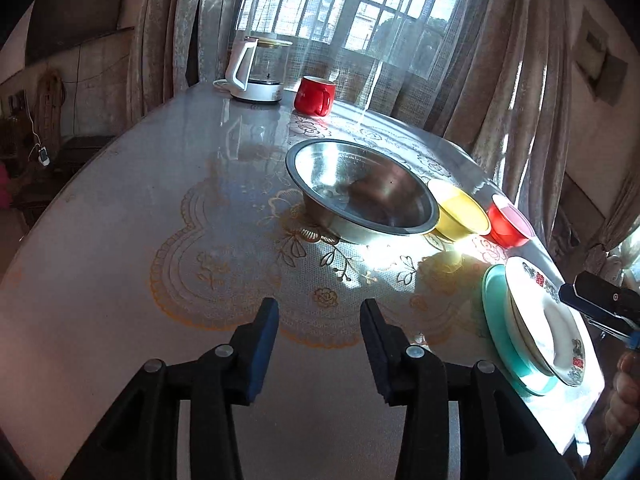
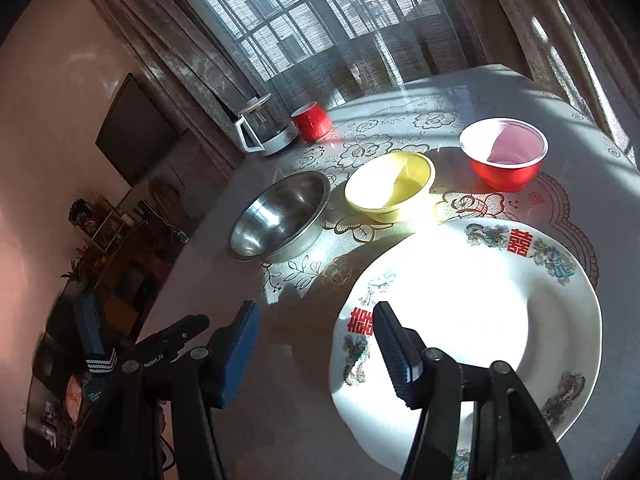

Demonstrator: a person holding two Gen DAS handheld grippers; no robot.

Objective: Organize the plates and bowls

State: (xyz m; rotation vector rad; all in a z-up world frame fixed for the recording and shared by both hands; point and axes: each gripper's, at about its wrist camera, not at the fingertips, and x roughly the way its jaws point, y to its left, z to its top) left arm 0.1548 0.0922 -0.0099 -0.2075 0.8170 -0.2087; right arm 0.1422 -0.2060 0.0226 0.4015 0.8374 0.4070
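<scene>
Two hand-held grippers agape, empty: left (image 1: 319,312), right (image 2: 316,316); white plate (image 2: 480,304) flat, face-up.

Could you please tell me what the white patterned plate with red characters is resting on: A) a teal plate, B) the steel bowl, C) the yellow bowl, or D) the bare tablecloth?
A: in the left wrist view the white patterned plate with red characters sits on a teal plate, whose rim shows beneath it.
</scene>
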